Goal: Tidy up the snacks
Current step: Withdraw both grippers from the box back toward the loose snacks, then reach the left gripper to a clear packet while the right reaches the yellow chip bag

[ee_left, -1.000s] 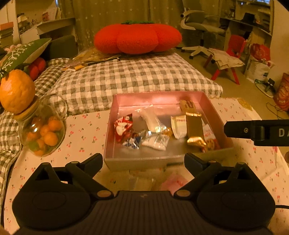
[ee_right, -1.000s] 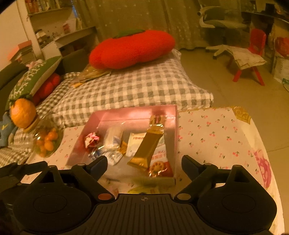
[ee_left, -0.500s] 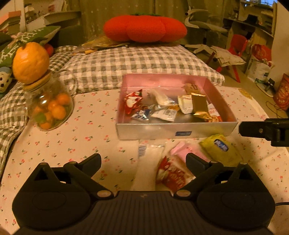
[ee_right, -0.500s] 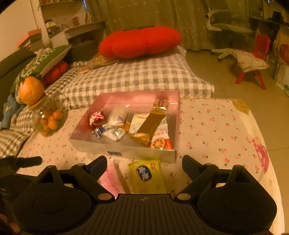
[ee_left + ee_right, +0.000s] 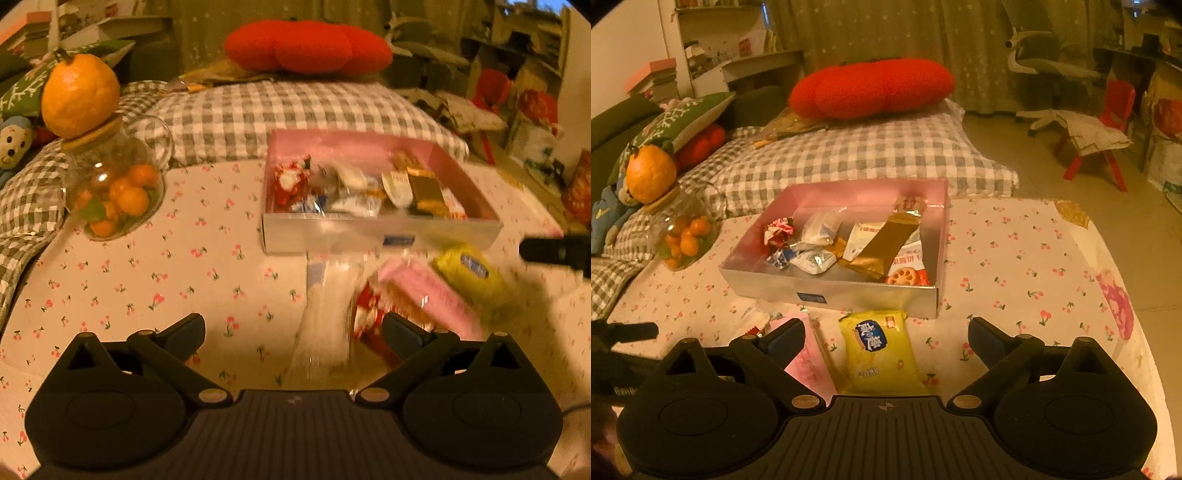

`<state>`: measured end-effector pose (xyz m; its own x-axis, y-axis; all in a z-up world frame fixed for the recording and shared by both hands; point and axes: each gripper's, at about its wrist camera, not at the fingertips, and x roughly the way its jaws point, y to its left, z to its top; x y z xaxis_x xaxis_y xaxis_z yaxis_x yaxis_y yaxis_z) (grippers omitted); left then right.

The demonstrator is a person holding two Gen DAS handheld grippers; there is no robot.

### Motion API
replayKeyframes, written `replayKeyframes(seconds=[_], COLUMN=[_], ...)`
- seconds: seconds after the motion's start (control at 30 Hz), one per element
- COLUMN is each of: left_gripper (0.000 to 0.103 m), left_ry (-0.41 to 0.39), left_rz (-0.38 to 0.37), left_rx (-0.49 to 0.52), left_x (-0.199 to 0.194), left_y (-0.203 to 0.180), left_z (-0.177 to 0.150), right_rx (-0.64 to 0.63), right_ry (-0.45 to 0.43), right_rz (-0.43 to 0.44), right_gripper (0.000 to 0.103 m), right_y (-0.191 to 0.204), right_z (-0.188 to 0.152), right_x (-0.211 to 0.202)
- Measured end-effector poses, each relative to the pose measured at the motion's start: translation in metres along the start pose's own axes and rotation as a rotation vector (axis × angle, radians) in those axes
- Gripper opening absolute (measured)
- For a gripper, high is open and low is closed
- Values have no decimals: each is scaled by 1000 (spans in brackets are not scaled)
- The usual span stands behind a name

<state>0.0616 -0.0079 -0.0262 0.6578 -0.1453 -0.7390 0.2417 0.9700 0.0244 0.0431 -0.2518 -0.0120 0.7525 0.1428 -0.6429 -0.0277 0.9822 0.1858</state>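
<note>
A shallow silver box with a pink inside holds several wrapped snacks, among them a long gold bar. On the cloth in front of it lie a yellow packet, a pink packet, a clear white packet and a red packet. My left gripper is open above the white and red packets. My right gripper is open above the yellow packet.
A glass jar of small oranges with a big orange on its lid stands at the table's left. A checked cushion with a red tomato pillow lies behind the box. The table's right edge borders open floor.
Both grippers have pulled back from the box and towards the table's front, so the loose packets in front of the box have come into view. Both stay open.
</note>
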Motion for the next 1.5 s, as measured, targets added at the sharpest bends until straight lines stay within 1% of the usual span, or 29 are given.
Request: replayKeyframes(seconds=[0.1,0.2,0.33,0.43,0.47,0.5,0.57,0.63,0.73,0.8,0.83,0.9,0.93,0.97,1.1,1.2,1.33,1.43,1.5], left_gripper=[102,101,100,98,95,90,85,82,73,61,59,49,46,39,30,27,27,29,37], left_ry=[23,40,58,70,76,84,103,107,109,101,96,87,85,82,71,69,95,101,105], left_rz=[-15,-11,-8,-4,-4,-5,-10,-19,-40,-56,-61,-64,-66,-67,-66,-28,22,14,-5], left_rx=[32,61,72,78,77,77,70,54,42,46,52,64,68,69,50,19,-32,-38,-42], left_x=[5,11,17,21,23,25,29,30,30,29,29,28,29,29,28,25,23,22,23], left_y=[-3,-5,-5,-5,-4,-4,-3,-2,-1,-2,-3,-4,-5,-5,-3,0,9,14,15], left_z=[-7,-11,-13,-13,-13,-13,-12,-11,-10,-10,-10,-10,-9,-9,-8,-9,-9,-9,-10], right_rx=[-17,-49,-90,-97,-95,-91,-85,-85,-95,-101,-101,-99,-97,-96,-101,-107,-103,-101,-100], right_ry=[14,29,55,73,80,86,100,113,125,129,129,130,131,133,142,145,148,154,160], right_rz=[-4,-9,-18,-27,-32,-37,-44,-47,-61,-73,-77,-82,-82,-82,-84,-91,-93,-100,-105], right_gripper=[97,97,97,97,97,97,97,97,97,97,97,97,97,97,97,97,97,97,97], right_y=[1,3,5,4,4,3,1,0,1,1,1,2,2,3,5,7,8,8,8], right_z=[-3,-8,-14,-17,-18,-18,-19,-21,-23,-23,-23,-23,-23,-22,-22,-22,-21,-21,-21], right_x=[3,6,12,16,17,19,22,24,30,33,34,36,37,38,43,46,50,54,58])
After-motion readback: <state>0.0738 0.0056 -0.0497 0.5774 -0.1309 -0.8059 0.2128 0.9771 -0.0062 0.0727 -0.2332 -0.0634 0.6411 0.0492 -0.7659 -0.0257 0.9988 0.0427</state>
